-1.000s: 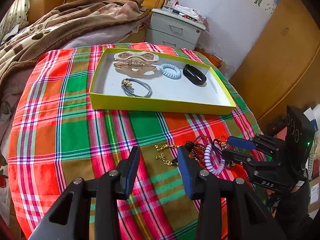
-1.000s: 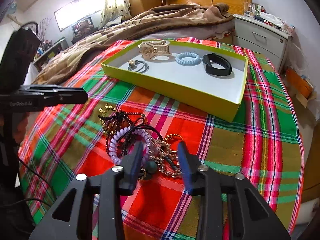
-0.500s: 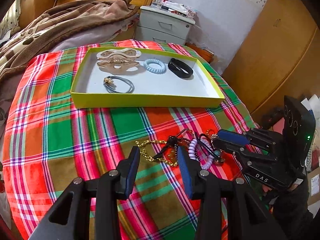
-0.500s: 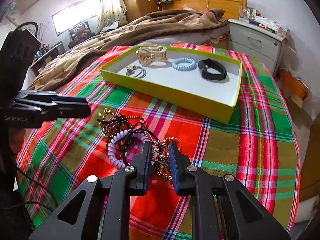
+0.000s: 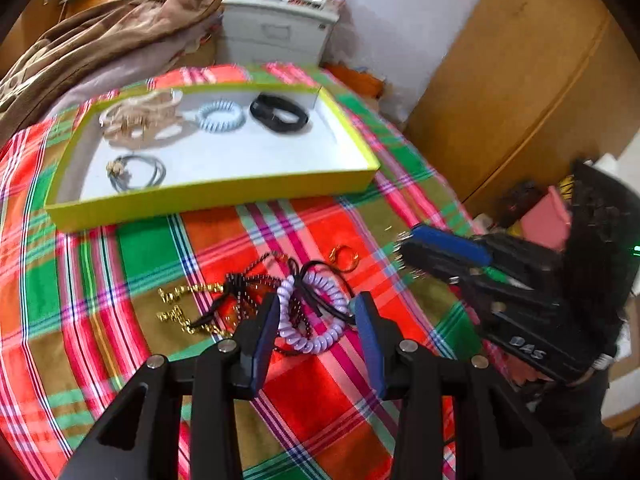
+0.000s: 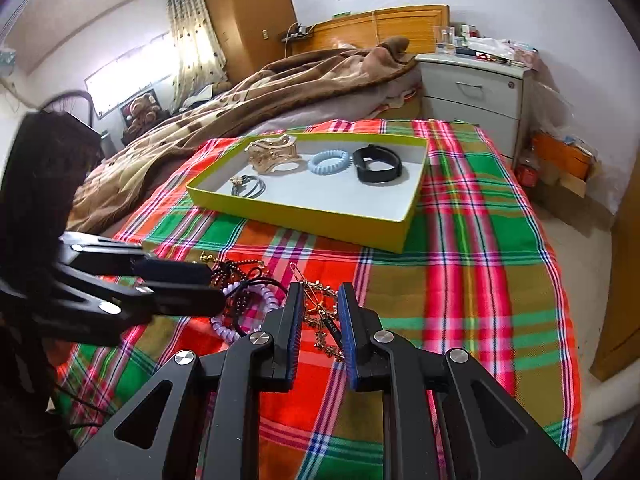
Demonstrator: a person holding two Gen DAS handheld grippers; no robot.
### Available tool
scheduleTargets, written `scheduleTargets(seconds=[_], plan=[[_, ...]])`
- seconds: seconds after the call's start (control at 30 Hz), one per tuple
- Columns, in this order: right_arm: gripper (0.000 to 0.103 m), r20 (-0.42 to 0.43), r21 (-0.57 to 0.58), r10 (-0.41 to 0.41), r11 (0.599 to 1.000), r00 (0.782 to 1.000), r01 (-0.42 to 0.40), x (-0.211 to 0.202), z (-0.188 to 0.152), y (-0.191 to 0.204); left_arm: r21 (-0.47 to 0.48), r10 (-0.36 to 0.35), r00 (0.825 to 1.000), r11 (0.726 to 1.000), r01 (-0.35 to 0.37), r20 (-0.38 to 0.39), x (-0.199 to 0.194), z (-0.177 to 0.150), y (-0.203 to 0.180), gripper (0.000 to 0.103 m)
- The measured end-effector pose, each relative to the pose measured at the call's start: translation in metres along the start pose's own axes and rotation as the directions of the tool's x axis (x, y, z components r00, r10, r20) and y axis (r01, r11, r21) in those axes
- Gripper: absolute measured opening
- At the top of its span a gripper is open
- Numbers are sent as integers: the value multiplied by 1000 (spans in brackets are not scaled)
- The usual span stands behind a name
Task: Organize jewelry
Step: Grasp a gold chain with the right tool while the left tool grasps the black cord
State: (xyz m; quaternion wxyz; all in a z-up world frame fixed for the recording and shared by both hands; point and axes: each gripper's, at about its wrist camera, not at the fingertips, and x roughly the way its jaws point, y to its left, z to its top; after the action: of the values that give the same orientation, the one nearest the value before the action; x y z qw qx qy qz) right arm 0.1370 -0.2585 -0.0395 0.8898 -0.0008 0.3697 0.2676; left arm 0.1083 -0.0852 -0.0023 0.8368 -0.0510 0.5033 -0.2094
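Note:
A yellow-rimmed tray [image 5: 216, 194] [image 6: 304, 220] holds a beige hair claw [image 5: 140, 120], a light blue coil tie [image 5: 222, 115], a black band [image 5: 280, 114] and a grey elastic [image 5: 136, 172]. A tangled pile lies on the plaid cloth: a lilac coil tie [image 5: 312, 312] [image 6: 244, 312], black cords and gold chains [image 5: 180, 304]. My left gripper [image 5: 316, 320] is open, its fingers on either side of the lilac coil. My right gripper [image 6: 319, 320] is shut on a gold chain piece [image 6: 320, 316] and holds it lifted off the pile. A gold ring [image 5: 344, 258] lies apart.
The plaid cloth [image 6: 460, 300] covers a round table. A brown blanket [image 6: 240, 96] on a bed lies behind it. A grey drawer unit [image 6: 472, 88] stands at the back right, wooden wardrobe doors [image 5: 520, 80] to the right.
My left gripper moved forward and right until its fingers straddle the lilac coil. My right gripper closed on the gold chain piece and drew it up and away from the pile.

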Motion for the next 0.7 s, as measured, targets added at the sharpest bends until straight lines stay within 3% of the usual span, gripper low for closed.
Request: scheduleTargets(seconds=[0.4, 0.5, 0.7], plan=[[18, 20, 21, 8, 1000, 1000, -8, -4, -6, -5, -84, -23, 998, 996, 18, -58, 23, 5, 0, 39], [18, 24, 22, 11, 1000, 1000, -12, -6, -7, -6, -72, 25, 999, 997, -28, -48, 24, 6, 0, 24], [18, 29, 21, 10, 1000, 1000, -11, -8, -7, -5, -72, 21, 999, 997, -24, -35, 22, 5, 3, 4]])
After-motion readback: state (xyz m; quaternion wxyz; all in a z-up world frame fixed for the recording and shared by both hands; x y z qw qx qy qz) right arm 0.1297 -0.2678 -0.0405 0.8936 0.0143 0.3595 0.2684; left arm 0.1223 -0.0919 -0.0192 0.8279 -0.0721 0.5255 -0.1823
